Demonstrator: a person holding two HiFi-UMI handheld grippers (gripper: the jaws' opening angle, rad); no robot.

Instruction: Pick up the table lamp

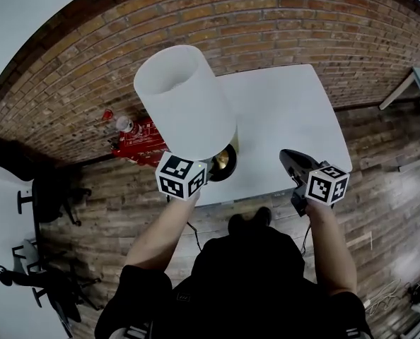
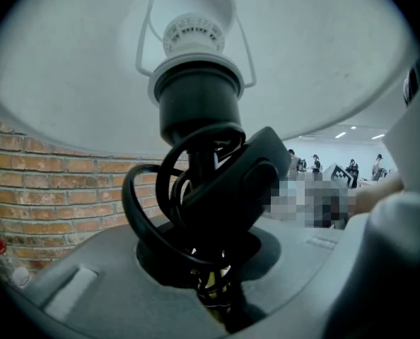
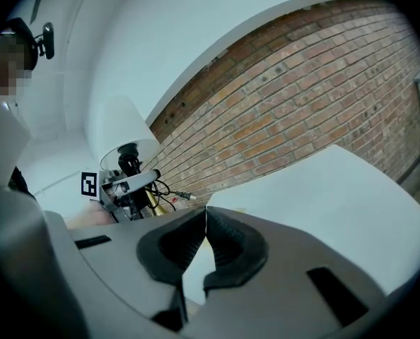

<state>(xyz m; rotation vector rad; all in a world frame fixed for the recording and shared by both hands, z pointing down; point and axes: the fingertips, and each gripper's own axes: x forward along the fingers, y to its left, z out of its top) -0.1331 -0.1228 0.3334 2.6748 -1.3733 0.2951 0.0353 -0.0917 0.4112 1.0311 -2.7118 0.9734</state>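
Note:
The table lamp has a white drum shade [image 1: 185, 111] and a round brass base [image 1: 224, 162] that shows over the near left corner of the white table [image 1: 288, 104]. My left gripper [image 1: 207, 165] is shut on the lamp's thin brass stem [image 2: 213, 288], just below the black bulb socket [image 2: 199, 97]. A black cord [image 2: 143, 210] is coiled round the stem, with a plug [image 2: 256, 171] beside it. My right gripper [image 1: 288, 157] hangs over the table's near edge, jaws shut [image 3: 206, 214] with nothing between them. The right gripper view shows the lamp [image 3: 129, 136] off to its left.
A brick wall [image 1: 281, 27] runs behind the table. A red object [image 1: 139, 141] lies on the wooden floor left of the table, and dark chairs [image 1: 47, 189] stand further left. A pale furniture edge [image 1: 408, 83] shows at the far right.

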